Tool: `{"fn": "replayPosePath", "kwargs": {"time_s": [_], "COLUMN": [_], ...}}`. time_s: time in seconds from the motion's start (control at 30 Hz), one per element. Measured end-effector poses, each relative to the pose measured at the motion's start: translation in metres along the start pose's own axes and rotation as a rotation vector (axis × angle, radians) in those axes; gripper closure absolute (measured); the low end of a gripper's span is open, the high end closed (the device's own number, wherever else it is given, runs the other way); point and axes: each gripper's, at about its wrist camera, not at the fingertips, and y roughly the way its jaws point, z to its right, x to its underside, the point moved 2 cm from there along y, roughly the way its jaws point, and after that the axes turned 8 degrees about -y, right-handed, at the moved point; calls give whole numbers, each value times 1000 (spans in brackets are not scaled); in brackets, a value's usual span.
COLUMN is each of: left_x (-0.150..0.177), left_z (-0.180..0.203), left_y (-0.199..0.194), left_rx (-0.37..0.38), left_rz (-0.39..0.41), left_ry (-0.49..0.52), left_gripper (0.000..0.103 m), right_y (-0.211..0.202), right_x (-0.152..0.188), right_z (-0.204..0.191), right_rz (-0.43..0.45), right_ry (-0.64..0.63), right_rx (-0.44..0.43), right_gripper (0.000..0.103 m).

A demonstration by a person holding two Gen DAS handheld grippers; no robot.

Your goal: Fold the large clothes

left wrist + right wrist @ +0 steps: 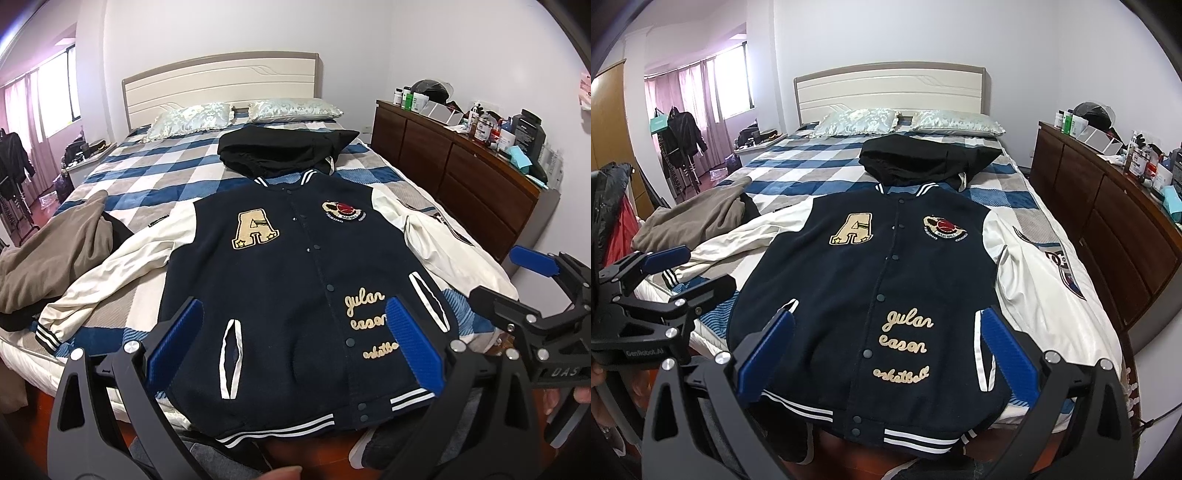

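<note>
A navy varsity jacket [288, 280] with white sleeves lies front up and spread flat on the bed, hem toward me; it also shows in the right wrist view [886, 280]. Its left sleeve [110, 269] stretches out to the left, its right sleeve [1041, 280] lies along the right side. My left gripper [295, 332] is open and empty above the hem. My right gripper [888, 347] is open and empty above the hem; it also shows at the right of the left wrist view [554, 295]. The left gripper also shows at the left of the right wrist view [687, 273].
A black hooded garment [284, 151] lies beyond the collar. A taupe garment [55, 251] is bunched at the bed's left edge. Two pillows [243, 114] sit by the headboard. A brown dresser [461, 184] with bottles stands to the right. The bed [155, 162] has a checked cover.
</note>
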Motion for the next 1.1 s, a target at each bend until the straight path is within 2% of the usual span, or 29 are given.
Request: {"fn": "replayPosePath", "kwargs": {"time_s": [1.1], "left_x": [-3], "left_z": [0], "left_y": [-5], "left_rx": [6], "left_rz": [10], "left_ry": [0], "left_gripper": [6], "right_y": [-2], "right_x": [0], "right_z": [-2], "right_rz": [7], "right_ry": [10], "right_rx": [-8], "right_gripper": [4]}}
